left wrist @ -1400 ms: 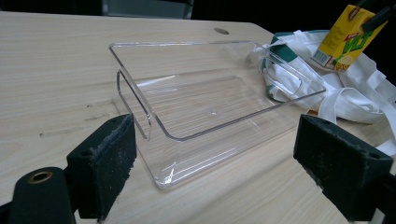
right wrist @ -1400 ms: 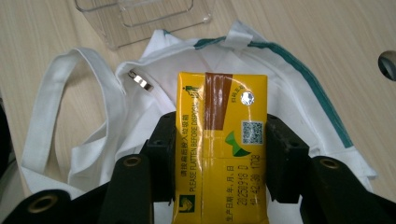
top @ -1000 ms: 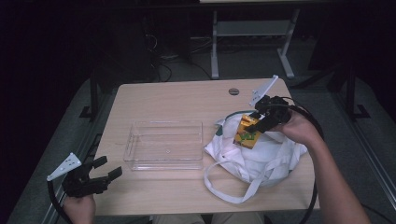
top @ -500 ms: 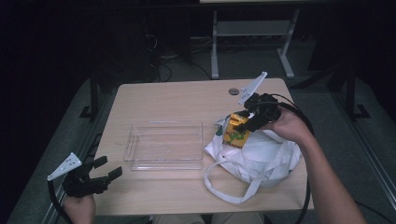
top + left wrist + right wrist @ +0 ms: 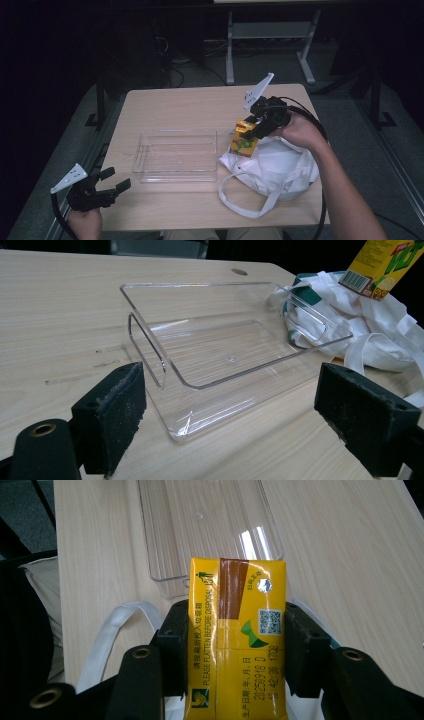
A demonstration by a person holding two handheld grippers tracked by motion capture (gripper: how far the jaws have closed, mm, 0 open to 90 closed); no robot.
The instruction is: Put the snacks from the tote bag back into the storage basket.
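The light wooden table [image 5: 165, 107] carries a clear rectangular plastic tray [image 5: 176, 154] at its middle. Just right of the tray lies a crumpled white cloth bag [image 5: 280, 167] with 1 looped strap. Above the bag's edge nearest the tray, the right gripper [image 5: 252, 131] clamps its 2 jaws on a yellow rectangular drink carton [image 5: 243, 141], lifted clear of the table. Well left of the tray, at the table's near edge, the left gripper [image 5: 116, 181] hangs with jaws spread wide, holding nothing.

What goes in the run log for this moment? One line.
right gripper: shut on yellow drink carton, over white bag | left gripper: open, idle | clear tray: empty
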